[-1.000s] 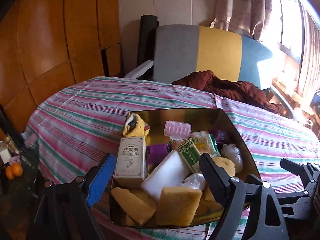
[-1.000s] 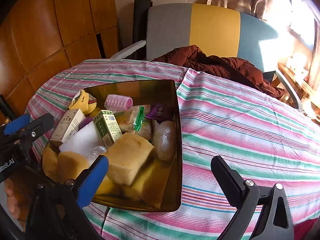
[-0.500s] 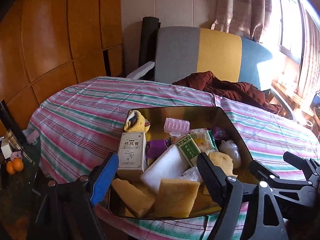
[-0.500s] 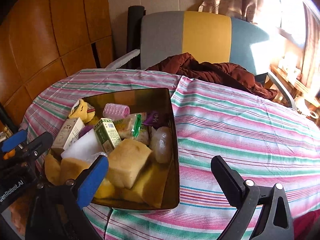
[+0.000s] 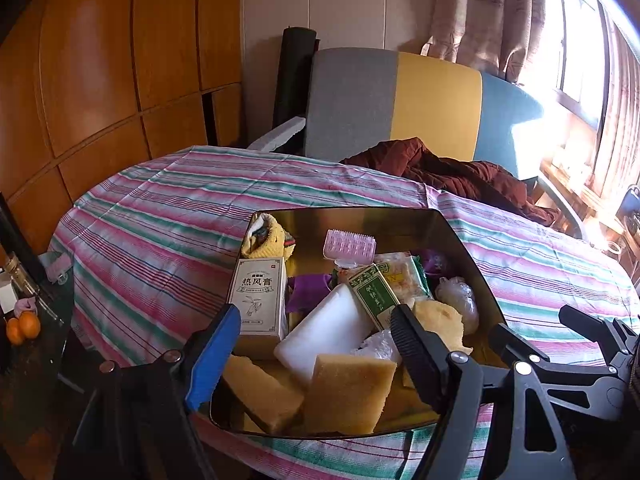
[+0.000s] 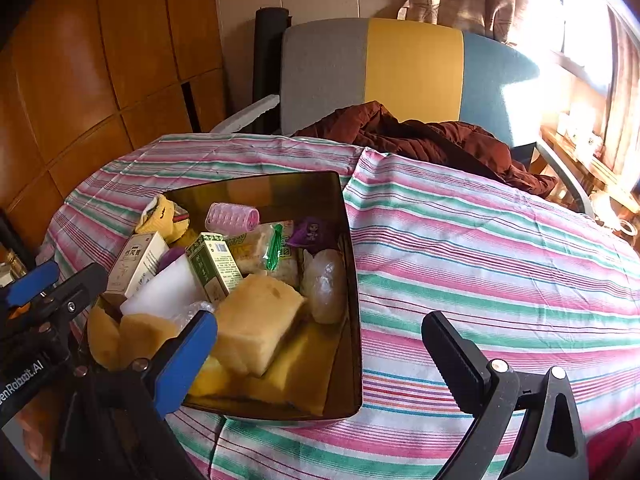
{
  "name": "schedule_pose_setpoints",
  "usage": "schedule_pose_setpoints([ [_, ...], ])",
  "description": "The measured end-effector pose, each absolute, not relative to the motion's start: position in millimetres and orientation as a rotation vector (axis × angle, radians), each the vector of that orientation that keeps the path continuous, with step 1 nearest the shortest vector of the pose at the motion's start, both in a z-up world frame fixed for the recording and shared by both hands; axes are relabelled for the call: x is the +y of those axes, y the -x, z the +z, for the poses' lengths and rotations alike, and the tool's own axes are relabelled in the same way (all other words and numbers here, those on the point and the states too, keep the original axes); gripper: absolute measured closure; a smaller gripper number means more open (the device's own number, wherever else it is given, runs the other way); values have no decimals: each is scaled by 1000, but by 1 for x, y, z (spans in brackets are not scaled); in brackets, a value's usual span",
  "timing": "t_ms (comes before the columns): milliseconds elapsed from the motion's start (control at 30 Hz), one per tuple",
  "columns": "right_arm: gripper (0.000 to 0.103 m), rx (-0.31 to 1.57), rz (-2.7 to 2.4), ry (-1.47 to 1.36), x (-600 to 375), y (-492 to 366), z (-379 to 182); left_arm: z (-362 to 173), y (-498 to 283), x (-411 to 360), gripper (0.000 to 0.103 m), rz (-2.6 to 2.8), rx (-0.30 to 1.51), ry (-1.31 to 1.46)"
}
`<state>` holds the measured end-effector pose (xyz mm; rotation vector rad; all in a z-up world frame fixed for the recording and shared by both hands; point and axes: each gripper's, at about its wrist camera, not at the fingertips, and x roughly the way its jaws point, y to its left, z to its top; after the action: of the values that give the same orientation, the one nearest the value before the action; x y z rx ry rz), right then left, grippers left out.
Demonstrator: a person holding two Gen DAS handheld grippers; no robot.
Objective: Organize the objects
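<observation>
— What can you read from where you are?

— On the pale carton (image 5: 258, 300) standing in the tin box (image 5: 400, 220), three big dark characters: 热风膏. There is a drawing of a sprig under them and smaller print that I cannot make out.

— Anything on the green carton (image 5: 374, 294)?

— Light characters run down its face, too small to tell. Its side, in my right-hand view, carries a barcode and fine print.

— And on your own gear?

— White letters on the left tool's body (image 6: 24, 376), cut by the edge: "enRobot.AI".
</observation>
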<state>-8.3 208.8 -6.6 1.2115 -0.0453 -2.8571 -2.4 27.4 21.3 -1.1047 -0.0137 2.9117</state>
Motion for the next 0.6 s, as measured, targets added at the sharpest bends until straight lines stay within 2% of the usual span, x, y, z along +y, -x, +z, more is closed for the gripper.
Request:
schedule_pose_setpoints([
  [600,0,-34,-2843,-1233,206,14,-11,16,6,28,25,2898,12,1106],
])
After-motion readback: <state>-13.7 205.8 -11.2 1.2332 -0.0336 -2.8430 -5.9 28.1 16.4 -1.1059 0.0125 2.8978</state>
